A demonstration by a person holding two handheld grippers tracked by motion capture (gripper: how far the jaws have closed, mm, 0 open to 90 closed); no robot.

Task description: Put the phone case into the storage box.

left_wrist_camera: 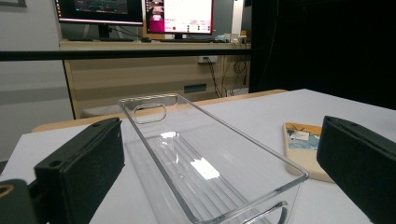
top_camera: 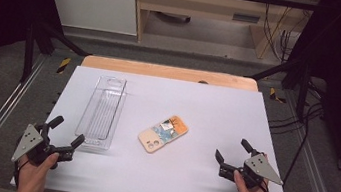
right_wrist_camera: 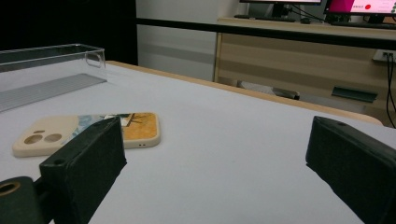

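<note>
A phone case (top_camera: 163, 134), light, flexible and likely slippery, lies mid-table beside a clear tray (top_camera: 101, 111); both the left gripper (top_camera: 66, 137) and right gripper (top_camera: 232, 152) gape empty, its long edges the best hold

no readable text, label or number appears on anything here.

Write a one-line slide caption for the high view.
Two open hand-held grippers, left and right, flank a phone case and clear tray.
</note>
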